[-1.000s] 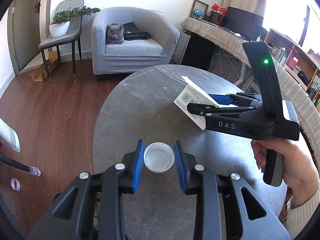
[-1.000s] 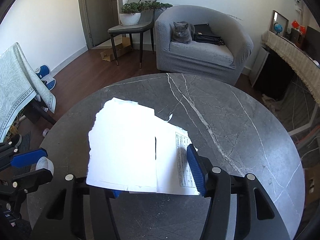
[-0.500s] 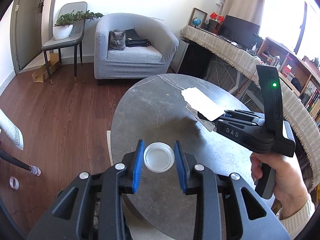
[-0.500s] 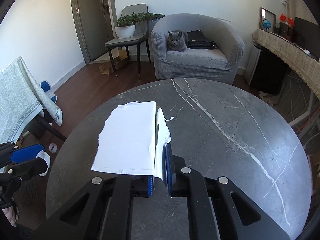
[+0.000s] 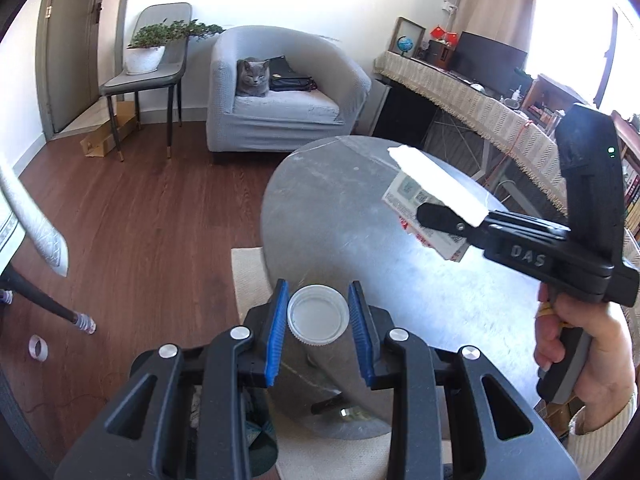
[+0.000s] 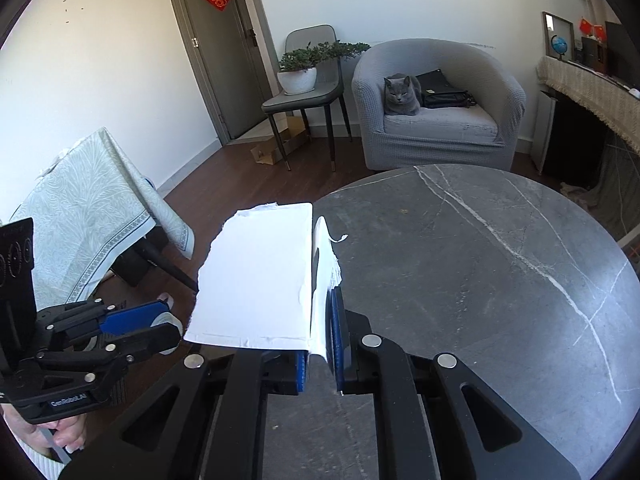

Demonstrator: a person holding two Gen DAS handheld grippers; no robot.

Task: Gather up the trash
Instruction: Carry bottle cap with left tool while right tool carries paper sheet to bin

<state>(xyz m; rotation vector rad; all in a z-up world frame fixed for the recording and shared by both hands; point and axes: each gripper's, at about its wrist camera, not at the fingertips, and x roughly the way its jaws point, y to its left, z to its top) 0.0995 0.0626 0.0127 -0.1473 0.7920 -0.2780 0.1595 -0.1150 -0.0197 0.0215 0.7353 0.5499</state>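
My left gripper [image 5: 318,316] pinches a white cap [image 5: 317,314]; my right gripper [image 6: 320,354], at three o'clock of it, clamps torn paper [image 6: 260,276] over the table's [image 6: 480,280] nine o'clock edge.

I see a round white plastic lid [image 5: 318,314], hollow side up, pinched between blue pads above the edge of the grey marble table [image 6: 500,280]. A torn white paper envelope [image 6: 256,276], folded along its length, sticks forward and slightly up, clamped at its near end; its underside carries printed labels with square codes and red lettering [image 5: 416,204].
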